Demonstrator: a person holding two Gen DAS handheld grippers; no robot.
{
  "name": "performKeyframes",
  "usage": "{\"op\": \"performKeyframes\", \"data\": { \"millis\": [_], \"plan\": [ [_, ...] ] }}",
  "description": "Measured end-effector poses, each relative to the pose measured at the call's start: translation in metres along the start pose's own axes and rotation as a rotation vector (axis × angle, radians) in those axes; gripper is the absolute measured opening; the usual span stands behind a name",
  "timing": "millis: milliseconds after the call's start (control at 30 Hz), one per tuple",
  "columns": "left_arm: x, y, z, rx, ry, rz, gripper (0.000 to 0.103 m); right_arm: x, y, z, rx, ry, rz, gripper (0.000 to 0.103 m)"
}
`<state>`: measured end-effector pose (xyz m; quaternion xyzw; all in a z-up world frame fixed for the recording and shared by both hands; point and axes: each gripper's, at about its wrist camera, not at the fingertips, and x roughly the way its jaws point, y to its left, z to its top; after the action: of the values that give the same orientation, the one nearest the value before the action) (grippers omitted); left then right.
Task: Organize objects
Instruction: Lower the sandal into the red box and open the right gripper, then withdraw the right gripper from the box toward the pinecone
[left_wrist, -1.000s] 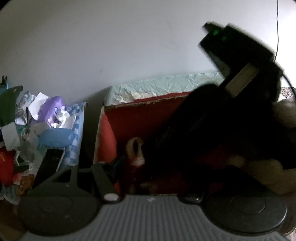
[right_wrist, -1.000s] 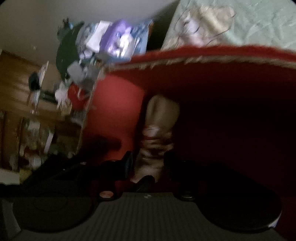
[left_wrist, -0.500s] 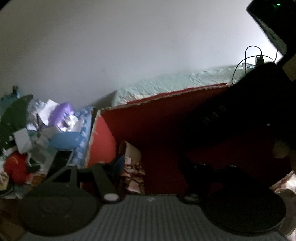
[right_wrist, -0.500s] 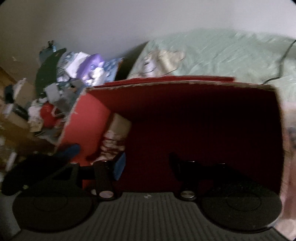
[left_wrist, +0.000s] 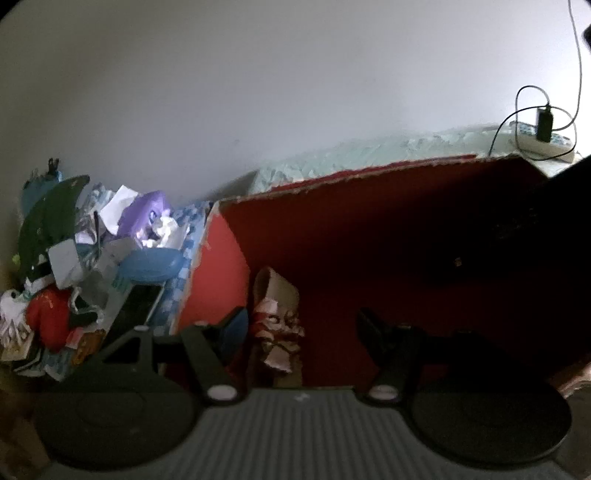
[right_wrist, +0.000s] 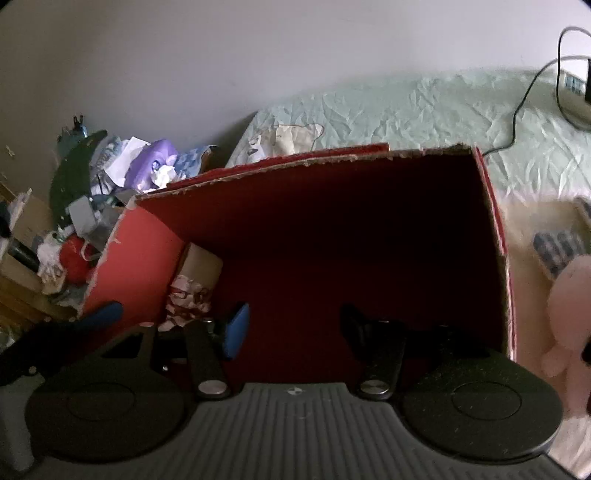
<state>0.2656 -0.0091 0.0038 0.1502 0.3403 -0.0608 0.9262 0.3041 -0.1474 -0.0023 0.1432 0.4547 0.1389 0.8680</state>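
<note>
left gripper (left_wrist: 299, 328): points into the red box from its near side, level, fingers spread wide, nothing between them; blue pad (left_wrist: 236, 326) on its left finger, right finger dark and hard to make out
right gripper (right_wrist: 291, 325): also aimed into the box, pitched down a bit, jaws apart and empty – blue pad (right_wrist: 236, 326) on the left finger, black finger on the right
box (right_wrist: 147, 254): red cardboard, open top, ragged torn rim; inside deep in shadow, left wall lit brighter; sits against a pale green bedsheet (right_wrist: 424, 107)
toy (left_wrist: 279, 325): small plush or doll – tan upper part, red and white patterned lower part; stands upright in the box's near left corner, against the left wall; in the left view it sits just right of the blue pad, touch unclear; in the right view (right_wrist: 194, 284) it is behind and left of the left finger
box floor: otherwise dark, contents cannot be told
clutter pile (left_wrist: 110, 251): left of the box, outside it; purple thing, crumpled white paper, blue bowl, red thing, dark green sheet
pink plush (right_wrist: 569, 310): right of the box, outside, on the bedding, blurred
cable (left_wrist: 545, 118): black cord and plug on the bed by the wall, far right
</note>
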Motion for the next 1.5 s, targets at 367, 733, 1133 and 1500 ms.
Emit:
{"op": "performKeyframes", "data": {
  "millis": [367,733,1133,1500],
  "plan": [
    [0.011,-0.001,-0.006,-0.006,0.017,0.033,0.070,-0.001,0.014,-0.004,-0.112,-0.041,-0.041,0.057],
    [0.010,-0.002,-0.007,-0.031,0.014,0.055,0.074,0.004,0.024,-0.004,-0.172,-0.013,-0.094,0.057],
    [0.010,0.001,-0.010,-0.060,0.001,0.052,0.077,-0.003,0.031,-0.014,-0.213,-0.093,-0.168,0.056],
    [-0.032,0.005,-0.020,-0.125,-0.048,0.052,0.076,-0.026,0.025,-0.032,-0.186,-0.226,-0.166,0.060]
  ]
}}
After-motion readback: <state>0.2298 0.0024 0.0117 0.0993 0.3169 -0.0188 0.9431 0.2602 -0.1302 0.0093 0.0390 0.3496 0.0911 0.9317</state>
